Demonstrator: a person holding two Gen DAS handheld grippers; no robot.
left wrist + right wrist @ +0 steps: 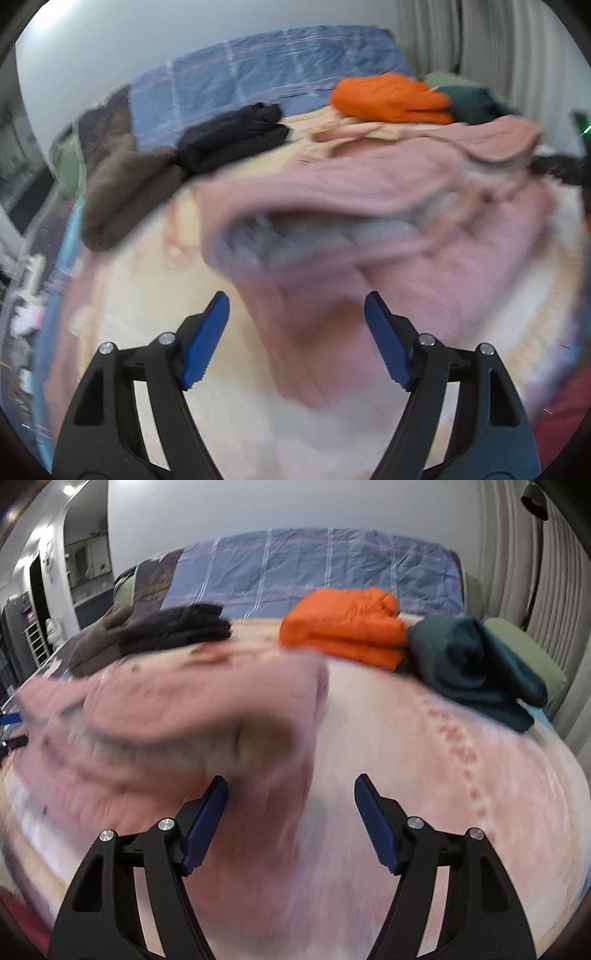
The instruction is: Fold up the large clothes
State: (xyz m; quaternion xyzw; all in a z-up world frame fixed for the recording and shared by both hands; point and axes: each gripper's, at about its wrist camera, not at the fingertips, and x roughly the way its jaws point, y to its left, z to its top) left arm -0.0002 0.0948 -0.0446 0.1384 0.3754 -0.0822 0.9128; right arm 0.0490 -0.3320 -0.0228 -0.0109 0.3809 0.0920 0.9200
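Hovering over the bed (424, 775), the left gripper (296, 314) has its jaws spread wide, holding nothing, and the right gripper (291, 797) gapes just the same; the pink garment (369, 206) lies rumpled and blurred beneath, with folded orange (343, 631) and teal (472, 664) piles beyond.

The pink garment (369, 206) (177, 716) is a thick, soft item with a pale grey inner lining — loosely bunched, not flat, and blurred in both views. It lies on the near part of the bed. In the left wrist view a fold gapes open at centre, exposing the lining; in the right wrist view its bulk occupies the left half.
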